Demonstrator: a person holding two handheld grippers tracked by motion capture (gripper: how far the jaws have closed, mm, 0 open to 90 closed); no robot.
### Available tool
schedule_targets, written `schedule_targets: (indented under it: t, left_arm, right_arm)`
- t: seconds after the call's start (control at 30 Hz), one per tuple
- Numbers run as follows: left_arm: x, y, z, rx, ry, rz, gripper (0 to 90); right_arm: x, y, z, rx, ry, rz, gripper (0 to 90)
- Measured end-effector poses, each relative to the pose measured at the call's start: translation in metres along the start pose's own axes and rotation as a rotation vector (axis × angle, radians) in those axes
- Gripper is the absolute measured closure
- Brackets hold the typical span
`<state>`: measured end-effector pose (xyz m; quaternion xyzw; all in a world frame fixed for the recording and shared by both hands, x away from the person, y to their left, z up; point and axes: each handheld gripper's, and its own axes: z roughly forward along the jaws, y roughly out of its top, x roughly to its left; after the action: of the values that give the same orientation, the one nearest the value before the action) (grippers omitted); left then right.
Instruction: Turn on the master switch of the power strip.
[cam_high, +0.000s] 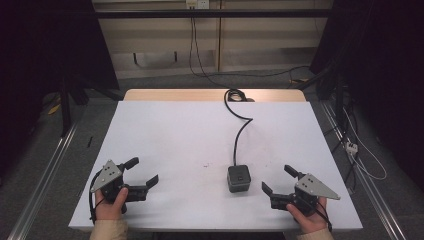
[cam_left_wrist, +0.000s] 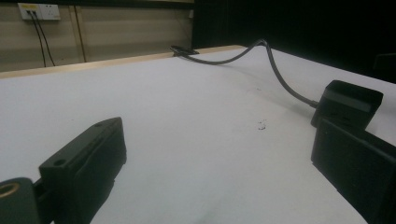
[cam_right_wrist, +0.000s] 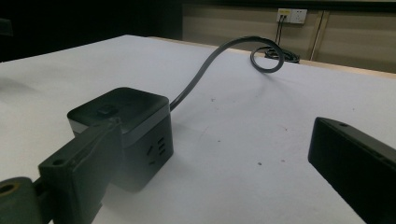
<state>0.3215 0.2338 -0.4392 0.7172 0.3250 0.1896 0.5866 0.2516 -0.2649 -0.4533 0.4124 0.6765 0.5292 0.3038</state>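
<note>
Cube: black cube-shaped power socket (cam_high: 239, 178) sits near the front edge of the white table (cam_high: 165, 135), its grey cable (cam_high: 240, 131) trailing away, slack
Right gripper (cam_high: 281, 181): jaws spread wide, empty, just beside the cube, apparently lined up to grasp it
Left gripper (cam_high: 141, 172): open, empty, resting well apart, seemingly waiting
</note>
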Motion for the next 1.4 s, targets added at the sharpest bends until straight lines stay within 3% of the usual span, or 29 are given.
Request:
schedule_targets:
  t: [0.47,1.17,1.4]
  left_arm:
    - [0.0,0.001,0.0,-0.001,-0.001,0.005,3.1]
    - [-0.001,0.001,0.002,0.007,-0.005,0.016,3.2]
    - [-0.001,0.001,0.002,0.009,-0.005,0.02,3.2]
  right_arm:
    - [0.001,0.002,0.003,0.011,0.0,-0.001,5.6]
    - [0.0,0.015,0.006,0.038,0.029,0.058,25.7]
    - [0.001,0.019,0.008,0.041,0.038,0.049,29.0]
